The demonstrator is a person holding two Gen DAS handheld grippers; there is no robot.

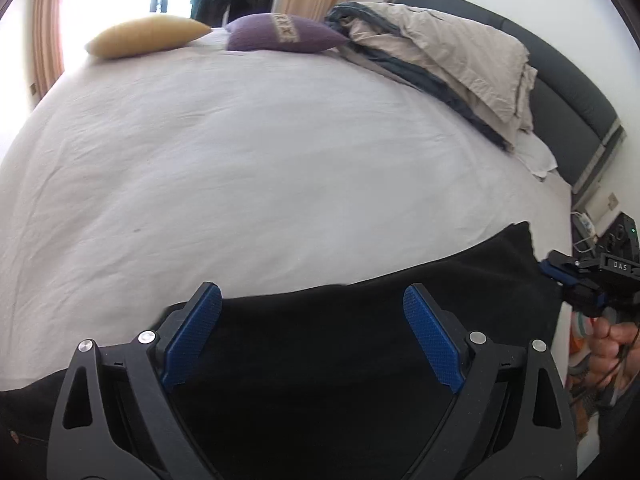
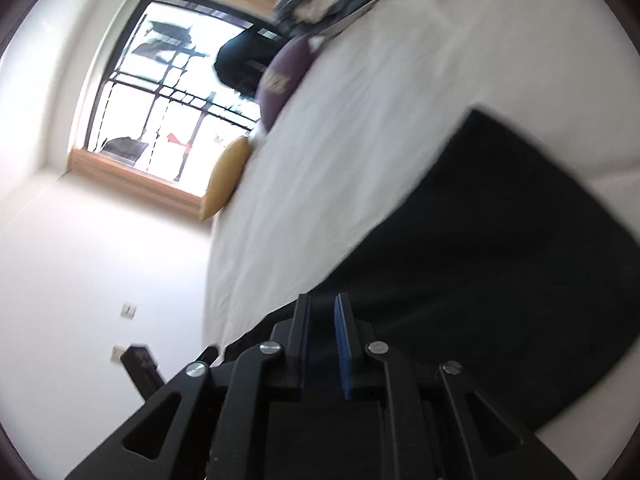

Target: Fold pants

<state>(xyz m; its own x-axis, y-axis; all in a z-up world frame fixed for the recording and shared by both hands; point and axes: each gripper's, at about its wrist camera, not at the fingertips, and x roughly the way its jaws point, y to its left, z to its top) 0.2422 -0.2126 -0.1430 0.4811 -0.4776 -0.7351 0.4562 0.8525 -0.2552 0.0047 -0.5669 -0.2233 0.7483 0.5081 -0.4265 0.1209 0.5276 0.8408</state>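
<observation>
Black pants [image 1: 360, 320] lie flat along the near edge of a white bed [image 1: 240, 160]. My left gripper [image 1: 312, 312] is open, its blue pads spread wide just above the black cloth, holding nothing. In the left wrist view my right gripper [image 1: 560, 280] is at the right end of the pants, at the bed's edge, held in a hand. In the right wrist view my right gripper [image 2: 323, 320] is rolled sideways, its jaws nearly closed with black pants cloth [image 2: 500, 240] between them.
A yellow pillow [image 1: 148, 36] and a purple pillow [image 1: 284, 32] lie at the far side of the bed. A pile of beige and dark bedding [image 1: 440, 56] rests against the dark headboard [image 1: 568, 96]. A window [image 2: 172, 88] is beyond.
</observation>
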